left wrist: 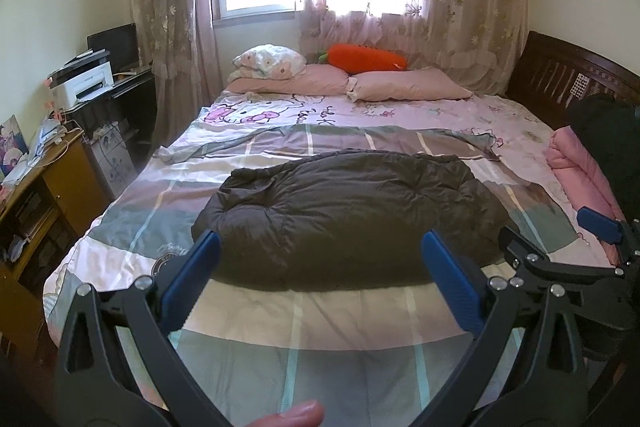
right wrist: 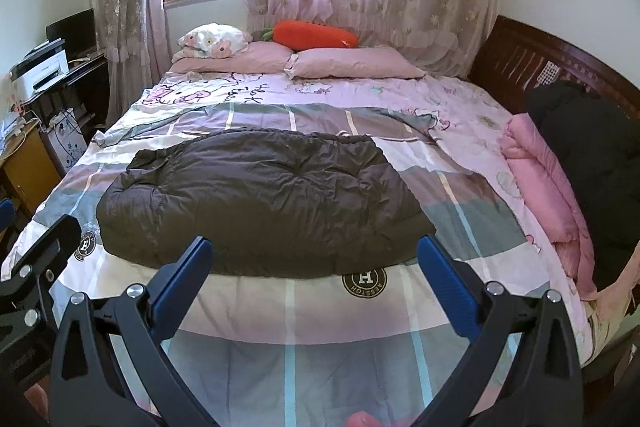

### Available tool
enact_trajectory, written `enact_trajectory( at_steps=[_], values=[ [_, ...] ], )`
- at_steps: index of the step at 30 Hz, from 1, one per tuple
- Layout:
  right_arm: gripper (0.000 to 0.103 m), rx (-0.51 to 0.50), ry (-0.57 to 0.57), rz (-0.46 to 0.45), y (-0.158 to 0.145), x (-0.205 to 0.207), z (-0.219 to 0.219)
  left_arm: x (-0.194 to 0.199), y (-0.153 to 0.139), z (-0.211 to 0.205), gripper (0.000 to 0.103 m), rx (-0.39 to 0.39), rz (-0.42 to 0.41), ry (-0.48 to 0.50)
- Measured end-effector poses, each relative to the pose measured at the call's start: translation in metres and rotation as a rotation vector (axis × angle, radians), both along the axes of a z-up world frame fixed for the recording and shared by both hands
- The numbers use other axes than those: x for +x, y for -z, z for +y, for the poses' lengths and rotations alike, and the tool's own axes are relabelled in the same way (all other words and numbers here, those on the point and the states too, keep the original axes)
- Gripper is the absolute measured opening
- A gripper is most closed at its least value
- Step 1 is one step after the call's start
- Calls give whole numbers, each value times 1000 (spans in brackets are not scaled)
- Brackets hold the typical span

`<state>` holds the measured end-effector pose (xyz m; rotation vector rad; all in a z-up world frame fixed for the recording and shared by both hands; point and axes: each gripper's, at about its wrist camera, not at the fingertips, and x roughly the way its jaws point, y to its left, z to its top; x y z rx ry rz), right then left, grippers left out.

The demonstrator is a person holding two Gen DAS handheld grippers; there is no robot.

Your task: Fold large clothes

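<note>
Two grippers, left point(left wrist: 320, 245) & right point(right wrist: 314, 253), both spread wide, nothing between fingers, above plaid quilt point(left wrist: 320, 323). Dark puffy jacket point(left wrist: 348, 215) flat at bed centre, 12 o'clock of both. Pink pillows point(left wrist: 408, 85) beyond at 12; folded pink blanket point(right wrist: 540, 183) at 2.

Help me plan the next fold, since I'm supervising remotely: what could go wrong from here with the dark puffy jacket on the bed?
1. The dark puffy jacket looks thick and slippery; open jaws of the left gripper and right gripper might pinch only its shell, or catch the plaid bedcover beneath.
2. Trapped air may make a fold spring back.
3. The pink folded blanket lies nearby on the right and could crowd the fold.
</note>
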<state>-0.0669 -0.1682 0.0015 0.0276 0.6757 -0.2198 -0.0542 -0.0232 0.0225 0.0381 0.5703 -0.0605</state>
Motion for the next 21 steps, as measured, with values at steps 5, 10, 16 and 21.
enact_trajectory(
  at_steps=[5, 10, 16, 21],
  values=[
    [102, -7, -6, 1, 1, 0, 2, 1, 0, 3, 101, -7, 2, -6],
    [102, -12, -3, 5, 3, 0, 3, 1, 0, 3, 101, -2, 0, -6],
    [102, -12, -4, 6, 3, 1, 3, 1, 0, 3, 101, -1, 1, -7],
    [102, -13, -2, 7, 3, 0, 5, 0, 0, 5, 101, 2, 2, -10]
  ],
)
